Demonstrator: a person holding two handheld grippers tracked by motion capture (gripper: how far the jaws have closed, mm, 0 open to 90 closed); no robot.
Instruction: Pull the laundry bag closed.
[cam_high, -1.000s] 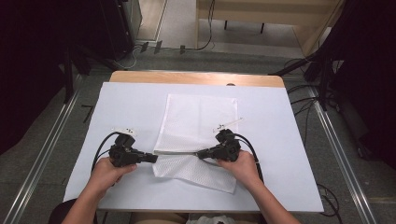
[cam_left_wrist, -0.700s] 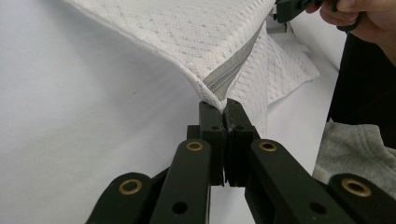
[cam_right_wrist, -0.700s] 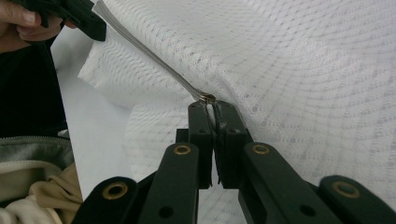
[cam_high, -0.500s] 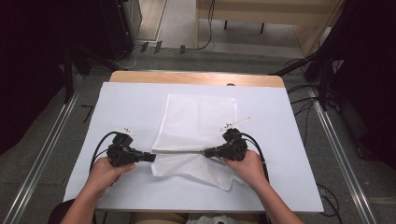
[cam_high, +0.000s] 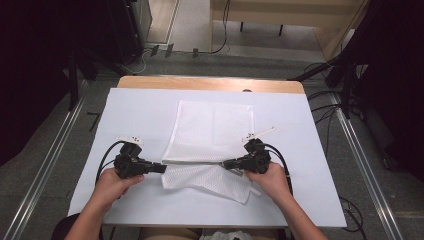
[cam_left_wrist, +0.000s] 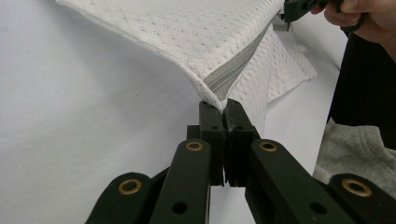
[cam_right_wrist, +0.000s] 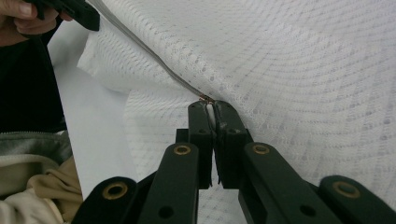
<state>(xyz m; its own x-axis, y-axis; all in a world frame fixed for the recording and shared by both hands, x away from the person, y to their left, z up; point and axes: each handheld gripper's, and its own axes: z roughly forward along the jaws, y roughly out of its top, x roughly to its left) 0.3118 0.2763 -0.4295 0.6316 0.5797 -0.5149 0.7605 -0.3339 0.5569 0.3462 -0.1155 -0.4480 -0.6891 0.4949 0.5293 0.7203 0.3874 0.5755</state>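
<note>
The white mesh bag (cam_high: 212, 135) lies mid-table on the white table cover (cam_high: 300, 200), its near edge now drawn up taut along the zipper, where a second ago it lay flatter. The left gripper (cam_high: 161, 168) is clamped tight on the bag's left corner, the right gripper (cam_high: 226, 164) on the right end; both have spread slightly apart. A loose flap sags below them.
</note>
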